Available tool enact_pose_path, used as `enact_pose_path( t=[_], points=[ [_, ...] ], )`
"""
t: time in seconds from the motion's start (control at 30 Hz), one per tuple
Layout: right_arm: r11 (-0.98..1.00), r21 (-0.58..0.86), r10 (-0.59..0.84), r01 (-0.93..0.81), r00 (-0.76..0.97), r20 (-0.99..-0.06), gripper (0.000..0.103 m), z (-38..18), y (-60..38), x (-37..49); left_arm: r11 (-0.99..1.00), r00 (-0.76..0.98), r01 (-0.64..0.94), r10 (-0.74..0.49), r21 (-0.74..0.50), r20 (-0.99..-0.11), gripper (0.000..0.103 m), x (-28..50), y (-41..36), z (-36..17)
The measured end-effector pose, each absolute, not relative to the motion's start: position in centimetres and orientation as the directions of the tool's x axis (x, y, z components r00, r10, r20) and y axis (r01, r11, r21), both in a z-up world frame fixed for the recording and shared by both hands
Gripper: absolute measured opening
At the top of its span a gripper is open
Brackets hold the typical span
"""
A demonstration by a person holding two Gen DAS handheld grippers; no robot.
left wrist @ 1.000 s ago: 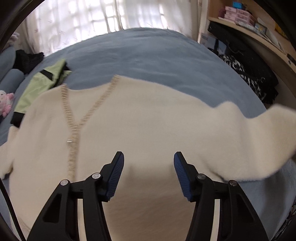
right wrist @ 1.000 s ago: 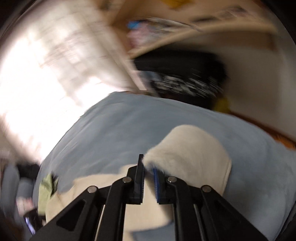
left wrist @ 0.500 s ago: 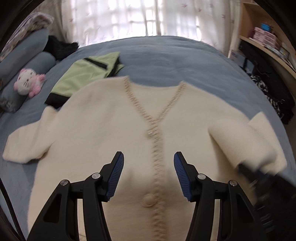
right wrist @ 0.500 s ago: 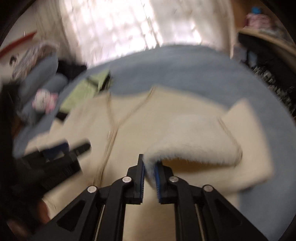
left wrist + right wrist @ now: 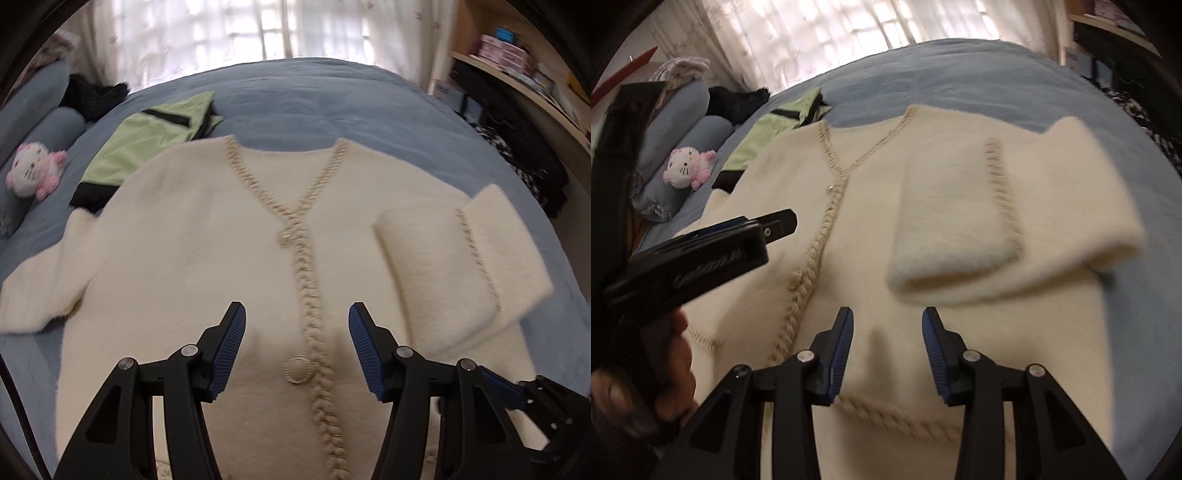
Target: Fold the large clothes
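A cream fluffy cardigan (image 5: 192, 258) lies front-up on the blue bed (image 5: 332, 99), its braided button band running down the middle. Its right-hand sleeve (image 5: 436, 266) lies folded inward across the body, seen also as the sleeve (image 5: 953, 206) in the right wrist view. My left gripper (image 5: 296, 306) hovers over the button band, jaws apart and opening a little further, nothing between them. My right gripper (image 5: 888, 312) is just short of the folded sleeve's end; its jaws are opening with nothing between them. The left gripper (image 5: 768, 225) shows from the side there.
A green garment with black trim (image 5: 147, 147) lies beside the cardigan's left shoulder. A pink-and-white plush toy (image 5: 33, 173) and blue bolsters (image 5: 48, 125) are at the left edge, dark clothes (image 5: 96, 96) behind. Shelves (image 5: 517, 74) stand at the right. A hand (image 5: 676, 354) holds the left gripper.
The right gripper carried the sleeve end from the side in over the cardigan's body, lowered it and let go. The left gripper shifted to above the button band.
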State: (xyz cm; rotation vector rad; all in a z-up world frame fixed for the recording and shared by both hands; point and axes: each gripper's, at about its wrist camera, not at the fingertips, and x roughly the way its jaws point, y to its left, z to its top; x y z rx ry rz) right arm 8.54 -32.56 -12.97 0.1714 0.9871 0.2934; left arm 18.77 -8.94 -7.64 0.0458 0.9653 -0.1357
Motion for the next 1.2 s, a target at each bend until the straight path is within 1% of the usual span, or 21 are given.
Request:
enact_pose_path(
  t=[0.17,0.3,0.47,0.63,0.83,0.93,0.97,1.0,1.03,1.07,1.13,1.2],
  points=[
    [0.961,0.275,0.244,-0.033,0.568,-0.786,0.039,-11.9,-36.8,6.4,0.961,0.545,0.275,-0.154,0.002,-0.824,0.064,17.6,-12.9,-7.4],
    [0.946,0.322,0.238,0.049,0.569,-0.787,0.039,-12.2,-39.7,6.1,0.93,0.508,0.368,-0.19,0.012,-0.84,0.064,17.0,-16.1,-8.1],
    [0.928,0.359,0.241,0.104,0.567,-0.787,0.039,-12.9,-41.1,6.6,0.903,0.464,0.428,-0.187,0.035,-0.866,0.064,17.1,-19.1,-9.6],
    [0.921,0.375,0.255,0.108,0.56,-0.788,0.039,-13.6,-41.7,6.4,0.875,0.453,0.473,-0.143,0.102,-0.88,0.064,17.4,-21.9,-11.0],
    [0.911,0.394,0.26,0.125,0.568,-0.781,0.039,-13.9,-42.5,6.4,0.852,0.525,0.466,-0.049,0.238,-0.85,0.064,19.1,-24.7,-11.7],
    [0.911,0.392,0.255,0.131,0.57,-0.781,0.039,-14.0,-42.9,6.4,0.862,0.543,0.446,-0.047,0.241,-0.839,0.064,20.3,-25.4,-11.4],
    [0.912,0.388,0.25,0.133,0.57,-0.783,0.039,-14.1,-43.0,6.4,0.865,0.555,0.444,-0.061,0.233,-0.83,0.058,20.6,-25.5,-11.1],
    [0.913,0.385,0.246,0.136,0.57,-0.784,0.039,-14.1,-43.1,6.4,0.866,0.568,0.442,-0.071,0.232,-0.82,0.028,20.7,-25.4,-10.7],
    [0.914,0.382,0.241,0.139,0.571,-0.785,0.039,-14.2,-43.2,6.5,0.863,0.584,0.44,-0.063,0.25,-0.809,0.015,20.9,-25.4,-10.2],
    [0.915,0.376,0.232,0.147,0.572,-0.787,0.039,-14.2,-43.5,6.5,0.863,0.599,0.43,-0.054,0.263,-0.799,0.007,21.2,-25.2,-9.7],
    [0.917,0.366,0.215,0.161,0.575,-0.79,0.039,-14.3,-43.9,6.8,0.88,0.615,0.421,-0.097,0.222,-0.783,0.006,21.9,-23.8,-7.8],
    [0.922,0.348,0.195,0.169,0.575,-0.795,0.039,-14.5,-44.2,7.5,0.898,0.654,0.376,-0.083,0.228,-0.752,0.006,22.7,-22.1,-6.0]
  ],
)
